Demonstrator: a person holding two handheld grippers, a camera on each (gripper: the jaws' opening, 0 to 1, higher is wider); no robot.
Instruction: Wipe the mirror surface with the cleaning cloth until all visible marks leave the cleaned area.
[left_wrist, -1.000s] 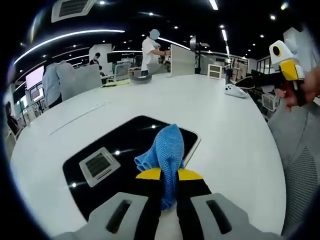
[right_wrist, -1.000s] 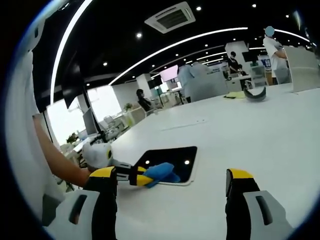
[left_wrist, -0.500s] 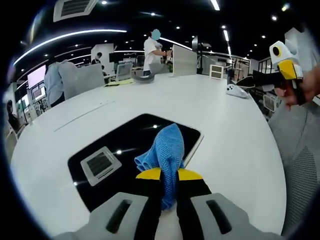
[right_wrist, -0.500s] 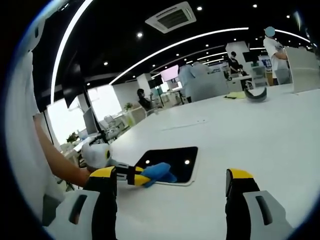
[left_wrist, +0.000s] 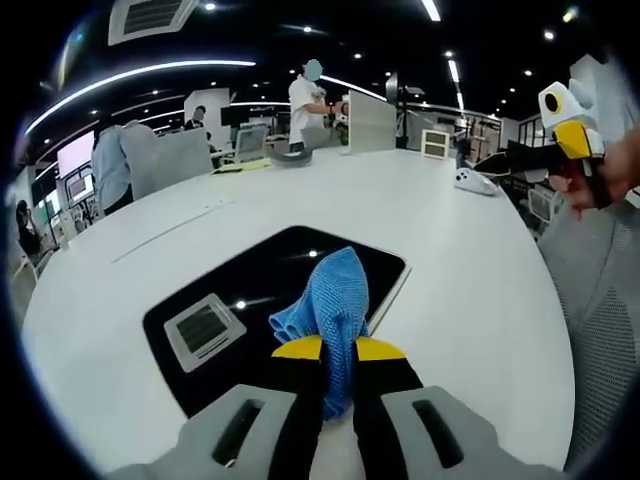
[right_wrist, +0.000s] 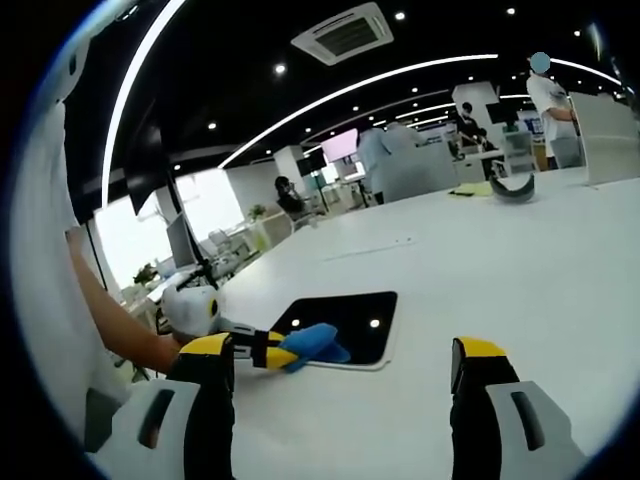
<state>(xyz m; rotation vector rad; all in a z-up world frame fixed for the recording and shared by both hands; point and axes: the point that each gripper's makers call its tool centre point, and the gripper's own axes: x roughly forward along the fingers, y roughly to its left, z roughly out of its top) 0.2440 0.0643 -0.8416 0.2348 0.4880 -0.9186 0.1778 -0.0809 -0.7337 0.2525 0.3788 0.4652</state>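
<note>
Left claw (left_wrist: 338, 352) grips knitted blue cloth (left_wrist: 330, 300) on glossy rectangular mirror (left_wrist: 260, 290); right claw (right_wrist: 345, 365) gapes wide.

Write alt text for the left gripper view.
The left gripper, shut on a blue cleaning cloth, rests it on a dark mirror lying flat on a white table. The right gripper is at upper right.

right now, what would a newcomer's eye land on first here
The bright blue cleaning cloth, pinched in the left gripper, lies on the dark mirror flat on the white table. The right gripper hangs open above the table, off to the side.
</note>
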